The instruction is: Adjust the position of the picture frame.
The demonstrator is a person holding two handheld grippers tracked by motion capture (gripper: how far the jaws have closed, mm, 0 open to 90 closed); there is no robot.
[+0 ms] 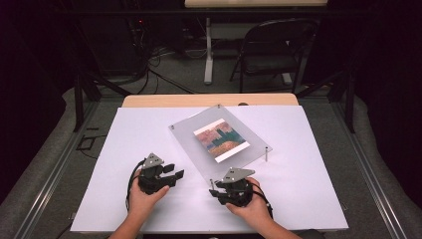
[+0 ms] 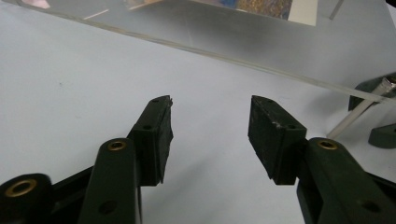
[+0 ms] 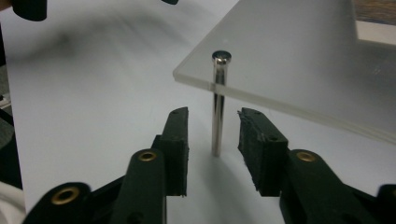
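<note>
Approach to the clear panel (image 1: 219, 142) is being made. The left gripper (image 2: 210, 123) is being held spread wide and empty at seven o'clock of the panel. The right gripper (image 3: 212, 133) is being held partly open around the near corner post (image 3: 218, 105), at the panel's six o'clock, without visible contact; closing on it is judged next.

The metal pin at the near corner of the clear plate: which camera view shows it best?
The right gripper view: the metal pin stands upright between the open jaws of the right hand-held gripper, its head at the clear plate corner. The high view gives a tiny pin. The left gripper view shows a slanted part of it at the edge.
</note>
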